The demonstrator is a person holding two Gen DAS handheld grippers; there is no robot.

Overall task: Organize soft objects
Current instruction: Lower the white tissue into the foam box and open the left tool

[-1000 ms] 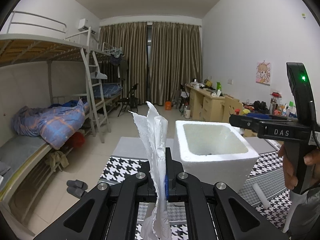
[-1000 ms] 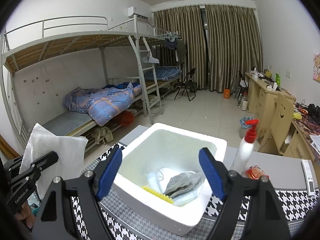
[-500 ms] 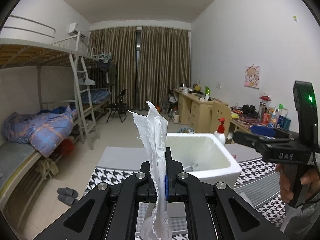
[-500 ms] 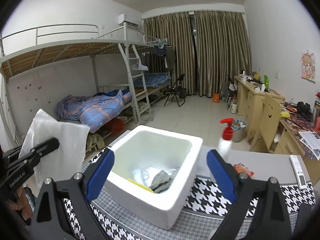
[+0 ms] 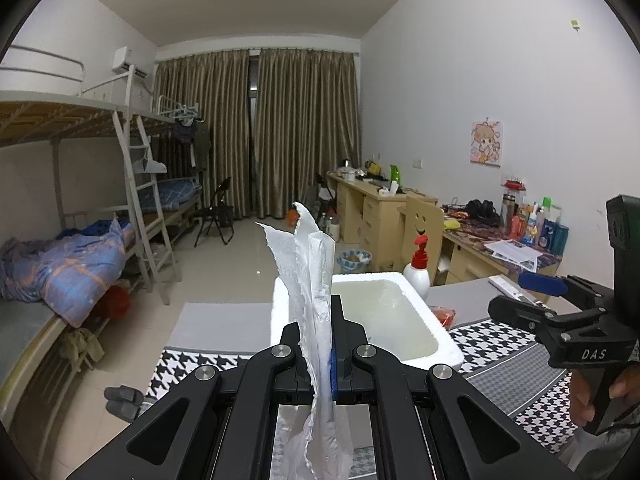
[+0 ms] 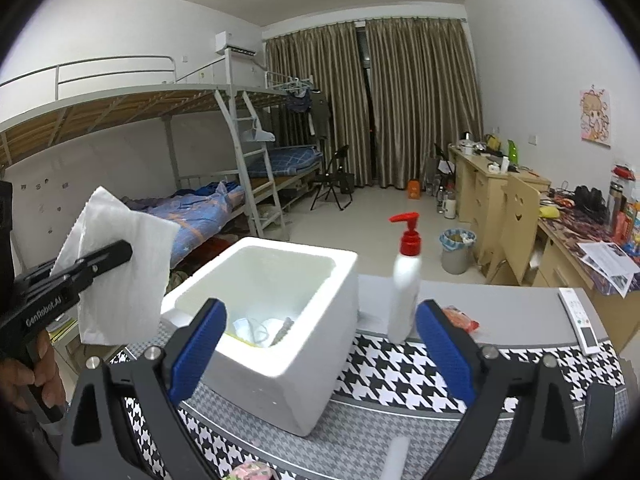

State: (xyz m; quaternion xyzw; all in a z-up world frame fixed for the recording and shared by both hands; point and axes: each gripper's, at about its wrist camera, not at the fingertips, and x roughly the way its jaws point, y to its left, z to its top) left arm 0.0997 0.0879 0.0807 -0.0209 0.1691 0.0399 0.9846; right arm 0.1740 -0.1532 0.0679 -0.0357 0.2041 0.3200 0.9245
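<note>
My left gripper [image 5: 320,344] is shut on a white paper towel [image 5: 310,280] that stands up between its fingers; it also shows in the right wrist view [image 6: 120,276], held in the air left of the box. A white foam box [image 6: 304,364] sits on the houndstooth table cloth [image 6: 400,376] and holds a face mask and other soft items [image 6: 256,326]. My right gripper [image 6: 320,344] is open and empty, its blue pads apart, back from the box's near side. In the left wrist view it [image 5: 520,296] is at the right.
A white pump bottle with a red top [image 6: 406,280] stands right of the box, with an orange packet [image 6: 460,318] beside it. A remote [image 6: 580,320] lies at the table's right. A white tube [image 6: 394,456] lies near the front edge. Bunk beds, desks and a chair stand behind.
Both grippers have pulled back and up from the box, which now looks smaller and farther. The left gripper still holds the paper towel. The right gripper stays open.
</note>
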